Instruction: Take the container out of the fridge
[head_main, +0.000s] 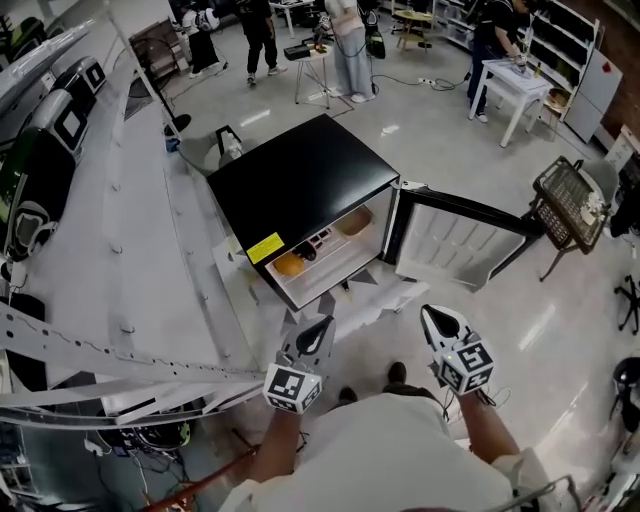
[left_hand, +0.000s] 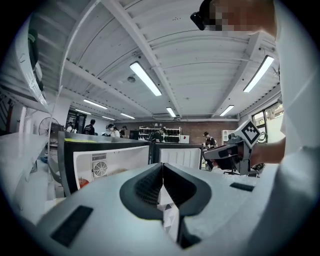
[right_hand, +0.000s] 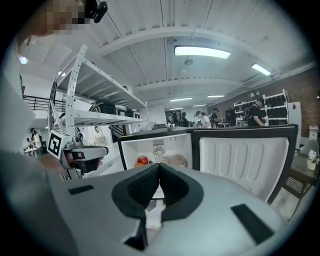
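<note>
Left gripper: jaws pressed together, empty | right gripper: closed too, nothing in it | both hung near the open fridge, well apart from it | container sat inside on the shelf, near the red fruit, door side.

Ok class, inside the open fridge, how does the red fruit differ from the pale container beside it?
Colour: the red fruit is bright red; the container is pale beige.
Shape: the fruit is round, the container broad and low.
Place: the fruit sits left of the fan, the container right of it, nearer the open door.
Both rest inside the fridge, neither held.
</note>
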